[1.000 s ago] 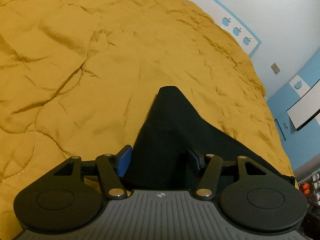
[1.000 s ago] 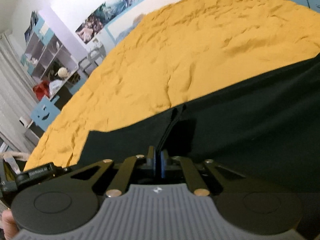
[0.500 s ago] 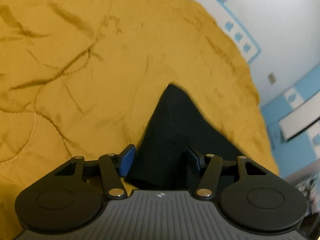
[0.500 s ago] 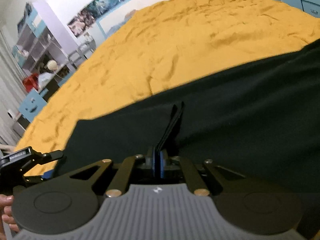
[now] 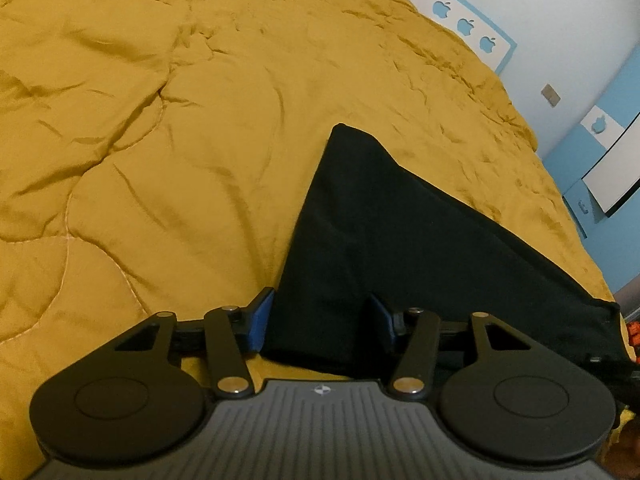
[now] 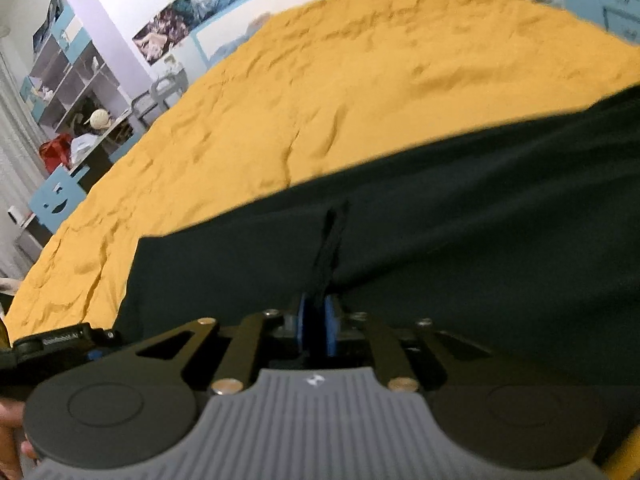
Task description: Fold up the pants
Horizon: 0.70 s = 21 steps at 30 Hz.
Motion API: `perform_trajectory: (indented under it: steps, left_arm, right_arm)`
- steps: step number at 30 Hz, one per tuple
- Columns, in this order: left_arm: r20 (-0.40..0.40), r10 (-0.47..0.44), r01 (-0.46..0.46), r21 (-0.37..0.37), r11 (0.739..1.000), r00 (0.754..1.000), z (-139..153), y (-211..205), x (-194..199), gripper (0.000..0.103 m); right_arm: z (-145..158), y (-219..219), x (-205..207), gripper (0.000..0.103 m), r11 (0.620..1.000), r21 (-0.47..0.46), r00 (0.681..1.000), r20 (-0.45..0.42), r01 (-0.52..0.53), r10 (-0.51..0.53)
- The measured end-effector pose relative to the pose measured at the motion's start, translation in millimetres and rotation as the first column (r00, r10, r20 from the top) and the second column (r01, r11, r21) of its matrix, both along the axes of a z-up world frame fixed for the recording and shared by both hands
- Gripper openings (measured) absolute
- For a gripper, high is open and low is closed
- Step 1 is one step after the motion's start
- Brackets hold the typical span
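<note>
Black pants (image 5: pixel 384 240) lie on a mustard-yellow quilted bedspread (image 5: pixel 180 120). In the left wrist view one end of the pants runs toward the camera and lies between the blue pads of my left gripper (image 5: pixel 320 320), whose jaws stand wide apart around the cloth. In the right wrist view the pants (image 6: pixel 460 220) spread across the lower half of the frame. My right gripper (image 6: pixel 319 322) is shut on a pinched ridge of the black cloth, which stands up in a thin fold ahead of the pads.
The bedspread (image 6: pixel 340 80) fills most of both views. A white wall with blue apple stickers (image 5: pixel 464 24) lies beyond the bed. Shelves (image 6: pixel 68 80) and a blue chair (image 6: pixel 56 196) stand off the bed's left side. My left gripper's body (image 6: pixel 52 340) shows at lower left.
The left gripper has shifted a little over the pants end, its jaws still apart. The right gripper stays shut on the cloth fold and its view has swung slightly.
</note>
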<state>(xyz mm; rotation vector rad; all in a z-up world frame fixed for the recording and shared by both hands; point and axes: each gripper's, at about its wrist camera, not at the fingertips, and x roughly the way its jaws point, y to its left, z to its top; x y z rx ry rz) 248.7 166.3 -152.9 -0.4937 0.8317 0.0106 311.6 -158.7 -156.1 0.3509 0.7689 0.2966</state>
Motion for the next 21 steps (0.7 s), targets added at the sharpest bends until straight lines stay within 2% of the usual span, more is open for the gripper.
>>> perform_trajectory:
  steps: [9,16,19,21]
  left_arm:
    - [0.041,0.016,-0.017,0.017,1.0,0.999,-5.3,-6.5,-7.7,0.063]
    - [0.039,0.035,-0.037,0.043,0.998,0.999,-0.1,-13.4,-10.5,0.064]
    - [0.016,0.114,-0.115,0.102,0.988,0.993,19.5,-21.7,-14.2,0.063]
    - [0.02,0.181,-0.182,0.141,0.973,0.983,33.9,-29.8,-19.3,0.063]
  right_arm:
    - [36.1,-123.2,-22.9,0.017,0.983,0.031,0.981,0.058,0.183,-0.185]
    - [42.6,-217.0,-42.6,0.027,0.928,0.062,0.926,0.064,0.368,-0.372]
    - [32.4,-246.3,-55.3,0.037,0.894,0.075,0.893,0.051,0.443,-0.447]
    - [23.8,-262.5,-58.3,0.038,0.875,0.1,0.879,0.002,0.474,-0.477]
